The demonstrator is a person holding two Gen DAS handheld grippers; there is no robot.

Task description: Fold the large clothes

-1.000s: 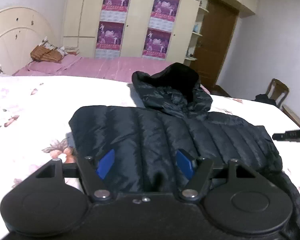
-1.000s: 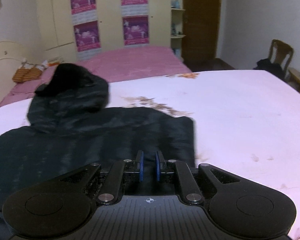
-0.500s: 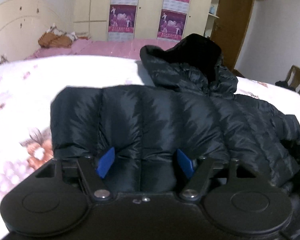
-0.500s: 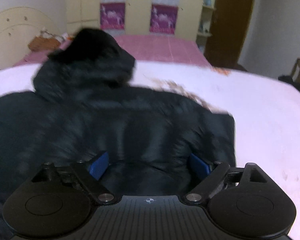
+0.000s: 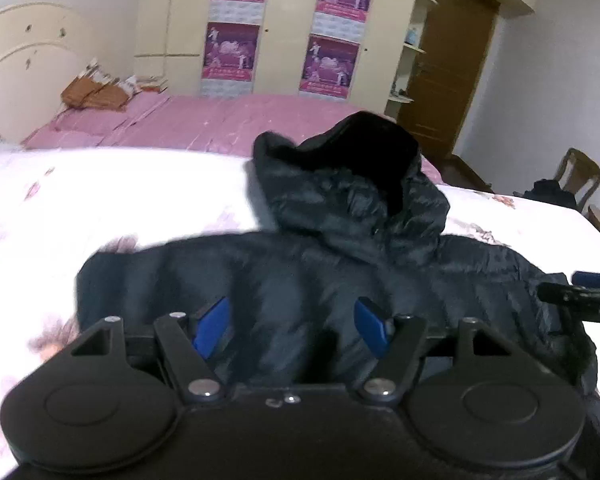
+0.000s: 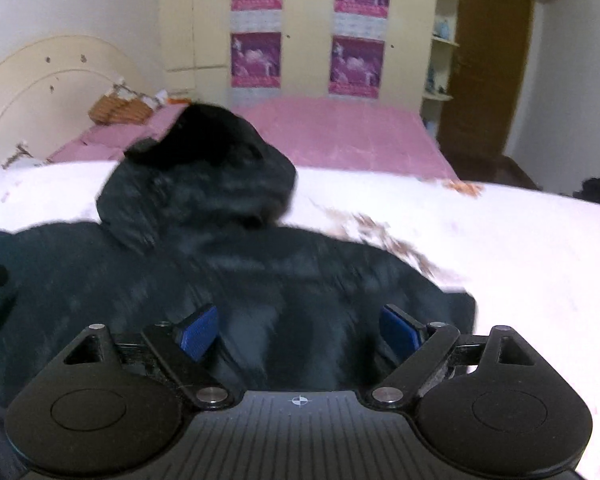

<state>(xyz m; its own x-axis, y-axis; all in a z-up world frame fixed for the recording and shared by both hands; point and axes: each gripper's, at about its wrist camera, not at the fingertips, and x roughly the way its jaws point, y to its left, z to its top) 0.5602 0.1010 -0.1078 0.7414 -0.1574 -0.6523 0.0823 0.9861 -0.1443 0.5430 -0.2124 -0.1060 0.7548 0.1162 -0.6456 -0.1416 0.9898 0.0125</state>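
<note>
On the white floral sheet (image 5: 112, 196) a dark puffer jacket (image 5: 300, 280) lies spread flat, its hood (image 5: 364, 172) standing up at the far side toward a pink bed (image 5: 220, 124). At the far left a cream headboard (image 5: 16, 68) curves up, with a wardrobe (image 5: 284, 28) bearing purple posters behind and a brown door (image 5: 448, 68) further right.

The left gripper (image 5: 292, 326) hangs low over the jacket's near left part, blue pads spread apart, quilted fabric showing between them; whether the pads touch the cloth I cannot tell. At that view's right edge the tip of the right gripper (image 5: 580, 300) reaches over the jacket's right side, with a chair (image 5: 576, 176) beyond.

From the right wrist, the right gripper (image 6: 300, 330) has just opened wide, nothing pinched, and sits over the jacket's (image 6: 220, 280) near right part, the jacket's edge just right of its right pad (image 6: 400, 330). The hood (image 6: 204, 176) lies ahead, left of centre.
</note>
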